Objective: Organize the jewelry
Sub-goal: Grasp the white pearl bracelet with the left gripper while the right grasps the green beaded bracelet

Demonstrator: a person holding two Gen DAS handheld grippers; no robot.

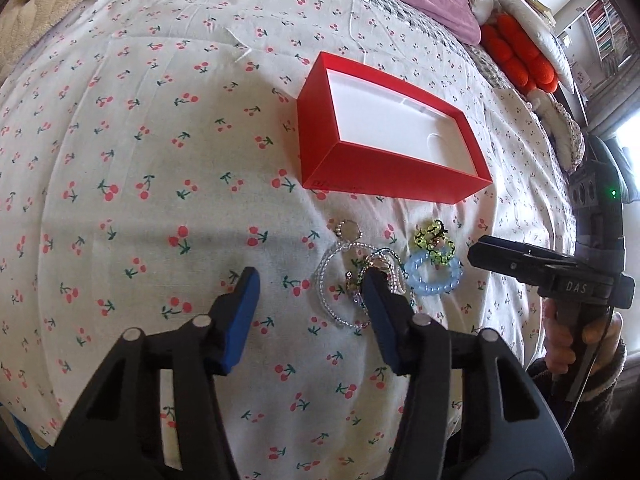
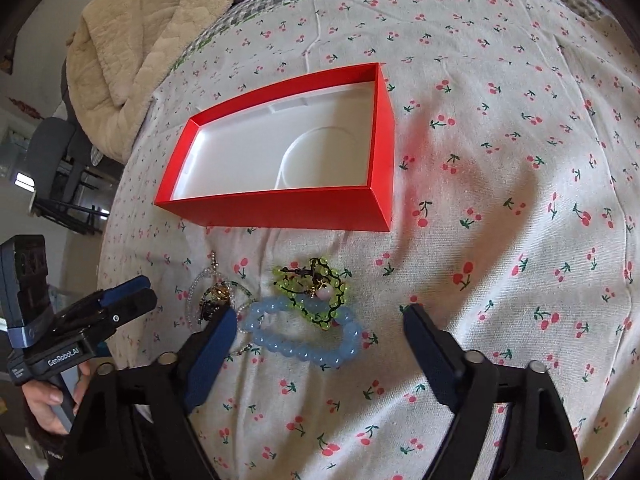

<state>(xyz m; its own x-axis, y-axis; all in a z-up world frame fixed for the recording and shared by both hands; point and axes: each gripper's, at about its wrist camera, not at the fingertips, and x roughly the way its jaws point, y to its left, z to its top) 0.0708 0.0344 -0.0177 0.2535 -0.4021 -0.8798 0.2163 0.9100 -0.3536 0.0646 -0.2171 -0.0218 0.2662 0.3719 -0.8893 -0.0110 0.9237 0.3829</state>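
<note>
While both tongs gape wide and hold nothing, the left tongs point(image 1: 310, 280) hover over the clear bracelet point(image 1: 332, 280), the right tongs point(image 2: 320, 320) over the blue bracelet point(image 2: 308, 340); all jewelry lies on the bed point(image 2: 500, 140) near the box point(image 2: 280, 204).

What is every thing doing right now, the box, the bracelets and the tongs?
Red box: open, no lid, nothing inside.
Blue bracelet: lying on the bedspread, outside the box.
Green bracelet: lying partly on the blue one.
Clear bead strand: loose on the bedspread, tangled with a dark one.
Left tongs: open, holding nothing.
Right tongs: open, holding nothing.
</note>
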